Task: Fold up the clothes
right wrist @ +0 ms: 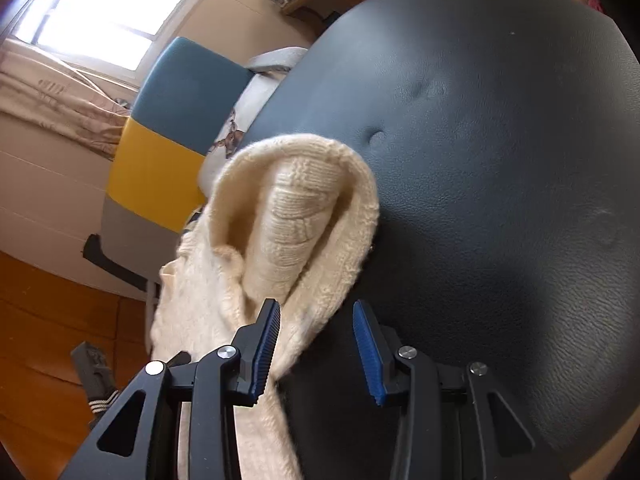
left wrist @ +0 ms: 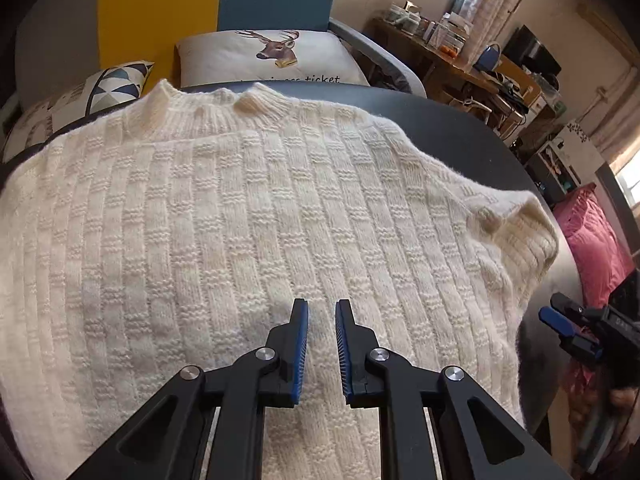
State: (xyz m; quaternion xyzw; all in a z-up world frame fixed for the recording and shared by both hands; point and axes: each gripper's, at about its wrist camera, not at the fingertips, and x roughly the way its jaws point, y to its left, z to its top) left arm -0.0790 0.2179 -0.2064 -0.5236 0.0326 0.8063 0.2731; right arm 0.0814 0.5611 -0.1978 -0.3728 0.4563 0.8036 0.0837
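Between the spread jaws of the right gripper (right wrist: 316, 344) hangs the ribbed cuff edge of a cream sweater (left wrist: 248, 216), with one blue pad just beside the knit and the other standing clear over the dark leather surface (right wrist: 500, 160), so nothing is clamped yet. Ahead of the left gripper (left wrist: 322, 310), whose jaws also stand apart and empty, the sweater's body lies spread front-up over that padded surface, collar (left wrist: 224, 108) far ahead and the right sleeve (left wrist: 516, 224) bunched at the edge, off to the right of the jaws. As I judge it, the step in hand is taking that sleeve to bring it across the body, though a spread-out sweater with one sleeve curled would fit either laying out or a fold under way. To do it well, the right jaws should close on both layers of the cuff rim rather than one loose lip, since the opening gapes like a funnel (right wrist: 296, 208) and a single layer would slip or stretch. The knit is thick, soft and fuzzy, a basket-weave pattern of raised blocks with ribbing at cuff and collar; it will sag and drag instead of sliding. The leather beneath is grained, dimpled and slightly domed, so cloth near its edge may slide off.
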